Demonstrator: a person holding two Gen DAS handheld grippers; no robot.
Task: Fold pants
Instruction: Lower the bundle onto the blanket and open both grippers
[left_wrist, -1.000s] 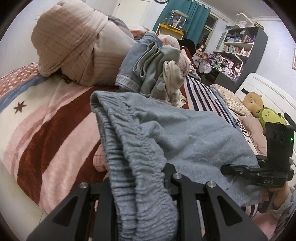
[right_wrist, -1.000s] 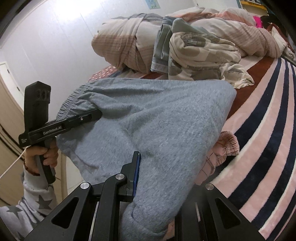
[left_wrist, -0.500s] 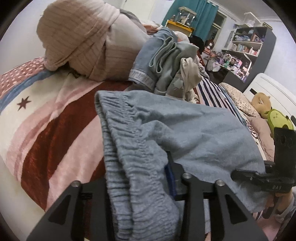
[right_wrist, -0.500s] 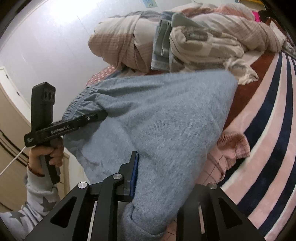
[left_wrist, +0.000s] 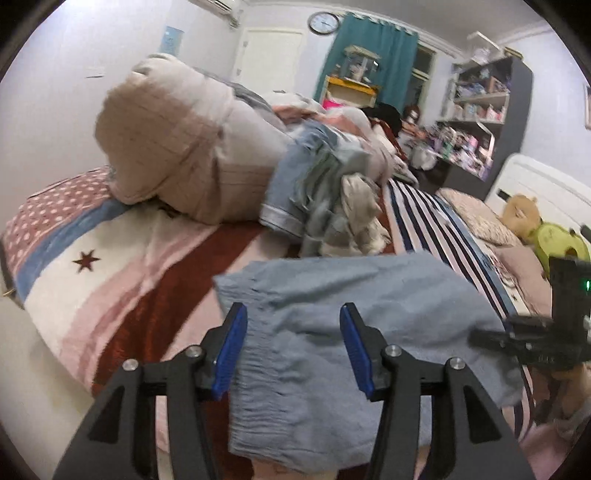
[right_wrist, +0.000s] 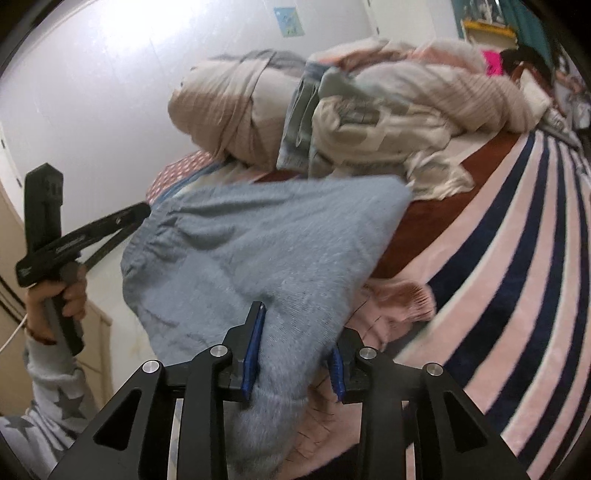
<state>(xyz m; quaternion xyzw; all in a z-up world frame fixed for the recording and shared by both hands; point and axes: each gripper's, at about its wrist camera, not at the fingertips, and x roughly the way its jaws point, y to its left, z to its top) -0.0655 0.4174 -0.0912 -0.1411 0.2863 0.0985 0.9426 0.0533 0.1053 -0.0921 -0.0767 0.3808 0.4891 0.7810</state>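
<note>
The grey pants lie folded on the striped blanket, soft and limp; best taken by the elastic waistband. The left gripper stands spread, its jaws having just been opening; the right gripper, also just opening, seems clear of the cloth between its jaws, though blurred.

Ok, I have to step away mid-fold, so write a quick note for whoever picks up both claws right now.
Left claw: open, jaws have just been opening, the grey pants' elastic waistband lies loose between them.
Right claw: jaws have just been opening too; the pants' other end sits between the pads, which look slack.
Pants: lying folded over on the striped blanket, near the bed's edge, on top of a pink garment. The clothes pile is behind.
Done: one fold laid down and let go.
Left: draw both claws clear, check edges, probably fold once more.
</note>
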